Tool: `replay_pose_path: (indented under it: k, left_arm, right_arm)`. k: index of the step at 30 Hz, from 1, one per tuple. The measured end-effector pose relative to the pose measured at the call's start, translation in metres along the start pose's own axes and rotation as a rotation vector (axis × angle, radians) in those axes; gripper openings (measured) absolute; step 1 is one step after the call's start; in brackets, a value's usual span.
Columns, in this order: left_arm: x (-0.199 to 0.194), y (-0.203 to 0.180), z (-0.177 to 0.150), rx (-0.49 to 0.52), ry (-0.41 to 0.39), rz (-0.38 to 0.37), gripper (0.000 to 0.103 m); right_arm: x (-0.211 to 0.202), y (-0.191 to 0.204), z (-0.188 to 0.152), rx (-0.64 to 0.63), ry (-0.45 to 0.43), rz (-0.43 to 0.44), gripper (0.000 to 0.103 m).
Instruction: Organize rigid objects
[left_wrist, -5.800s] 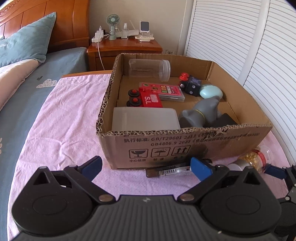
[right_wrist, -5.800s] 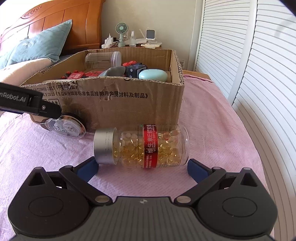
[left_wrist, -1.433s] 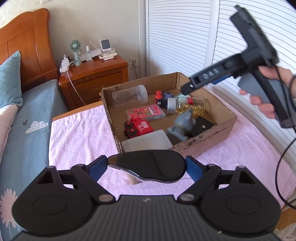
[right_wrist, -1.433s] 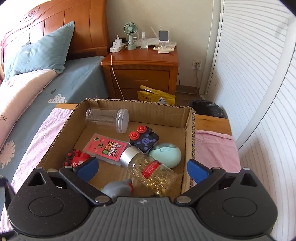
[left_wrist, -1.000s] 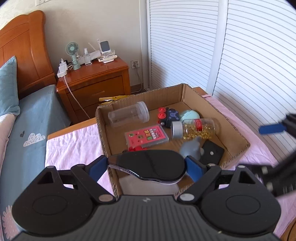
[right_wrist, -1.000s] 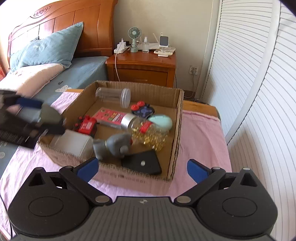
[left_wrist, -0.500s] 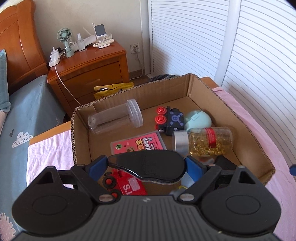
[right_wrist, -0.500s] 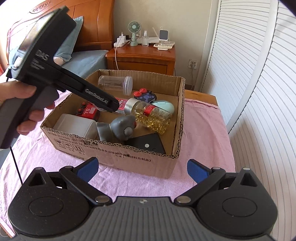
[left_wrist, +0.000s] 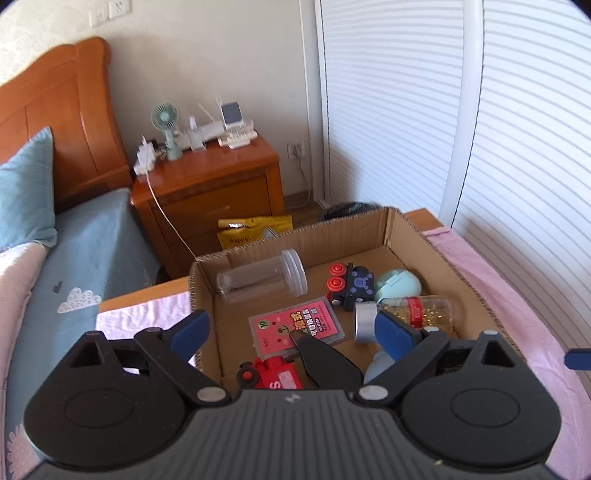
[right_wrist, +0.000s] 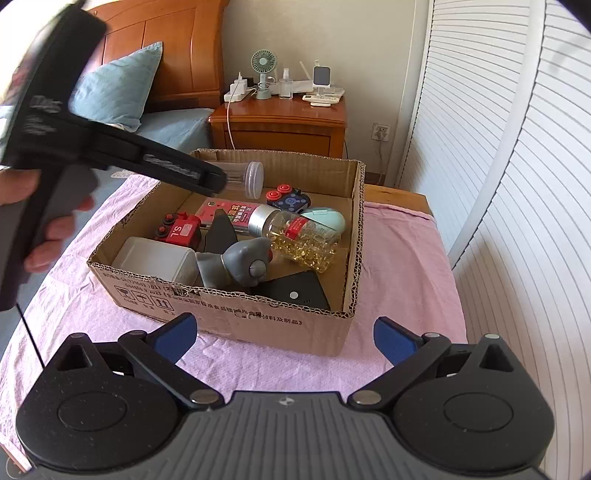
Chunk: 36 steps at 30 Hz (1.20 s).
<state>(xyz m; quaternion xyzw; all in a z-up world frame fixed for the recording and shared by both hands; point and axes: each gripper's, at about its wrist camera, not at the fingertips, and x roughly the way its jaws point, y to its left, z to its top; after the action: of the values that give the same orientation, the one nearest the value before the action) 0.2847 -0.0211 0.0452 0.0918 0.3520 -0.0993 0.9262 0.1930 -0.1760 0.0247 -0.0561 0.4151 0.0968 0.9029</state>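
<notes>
A cardboard box stands on the pink cloth and holds several things. My left gripper is open above the box. A black oval object lies loose below it, tilted on the red toy train; it shows upright in the right wrist view. A pill bottle with gold capsules lies in the box beside a mint case. My right gripper is open and empty in front of the box. The left gripper's body hangs over the box's left side.
The box also holds a clear jar, a pink card pack, a dark toy with red wheels, a grey toy, a white tub and a black pad. A wooden nightstand stands behind.
My left gripper has opened and let go of the black oval object, which has dropped into the box. My right gripper has stayed open in front of the box.
</notes>
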Motion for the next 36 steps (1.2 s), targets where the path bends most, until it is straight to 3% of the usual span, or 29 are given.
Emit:
replay_pose_path:
  k: [4, 11, 22, 36]
  left_arm:
    - [-0.043, -0.003, -0.013, -0.016, -0.036, 0.036, 0.101]
    - [-0.090, -0.017, -0.056, -0.064, 0.004, 0.155, 0.101]
    - [-0.108, -0.022, -0.092, -0.167, 0.076, 0.167, 0.101]
    - [-0.114, -0.021, -0.093, -0.188, 0.072, 0.182, 0.101]
  right_arm:
    - [-0.005, -0.002, -0.003, 0.037, 0.015, -0.044, 0.103]
    - [-0.008, -0.013, -0.016, 0.143, 0.055, -0.120, 0.103]
    - [-0.037, -0.008, -0.030, 0.173, 0.029, -0.113, 0.103]
    - [-0.046, 0.003, -0.029, 0.147, 0.015, -0.102, 0.103]
